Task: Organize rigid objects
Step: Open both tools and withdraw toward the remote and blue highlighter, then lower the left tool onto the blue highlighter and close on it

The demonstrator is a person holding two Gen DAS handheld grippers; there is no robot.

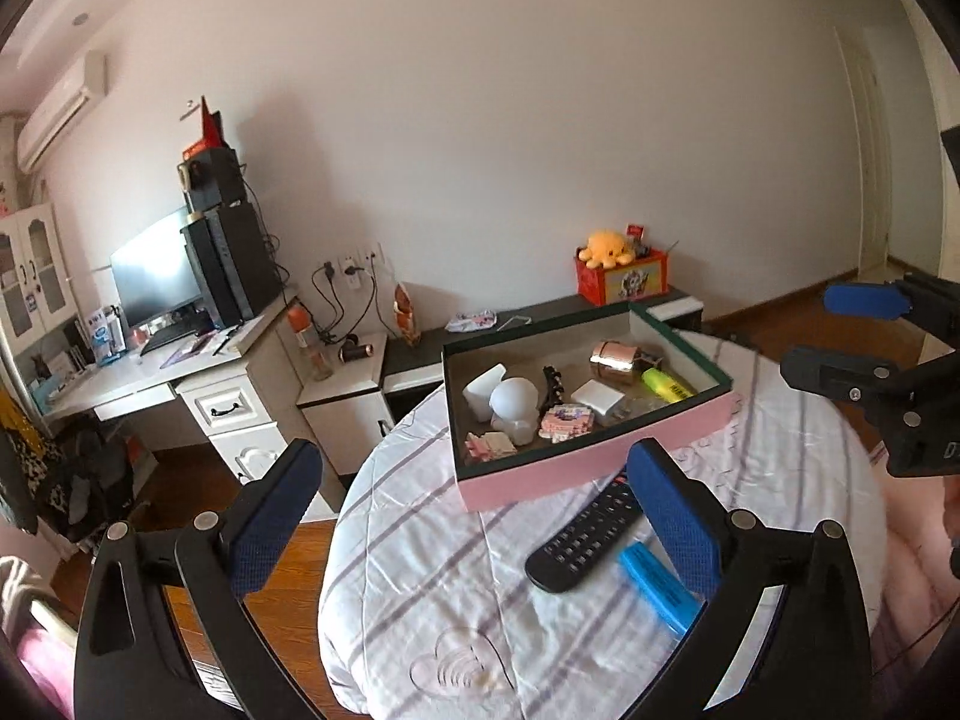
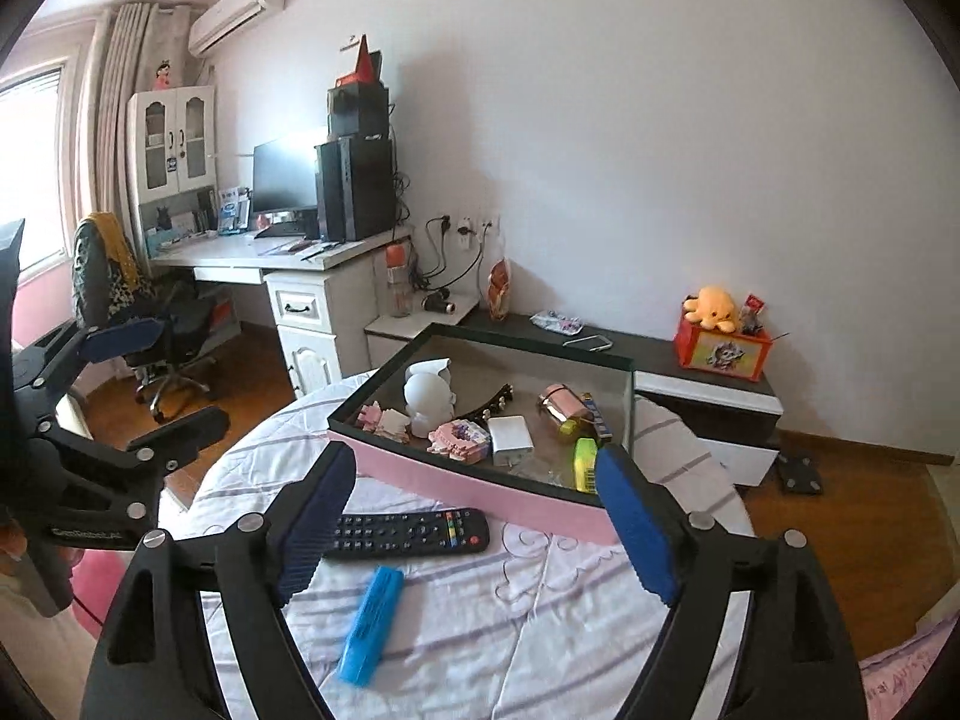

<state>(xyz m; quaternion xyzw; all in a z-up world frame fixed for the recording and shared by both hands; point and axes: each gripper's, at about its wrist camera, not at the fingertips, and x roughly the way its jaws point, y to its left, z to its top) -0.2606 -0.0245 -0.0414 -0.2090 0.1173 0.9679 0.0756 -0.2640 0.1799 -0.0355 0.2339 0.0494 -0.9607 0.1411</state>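
Bed [image 1: 456,588] first, then pink box [image 1: 600,462] on it, already holding small items. Black remote [image 2: 408,534] and blue marker [image 2: 372,624] lying outside, just before the box. Both grippers, left [image 1: 480,516] and right [image 2: 474,522], spread wide, empty. Best to pinch the remote across its narrow width, lift over the rim.

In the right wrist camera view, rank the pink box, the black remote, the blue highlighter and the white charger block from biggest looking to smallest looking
1. pink box, clearly largest.
2. black remote.
3. blue highlighter; it lies nearer the camera than the remote, so this gap is unsure.
4. white charger block, smallest, though farthest back inside the box.
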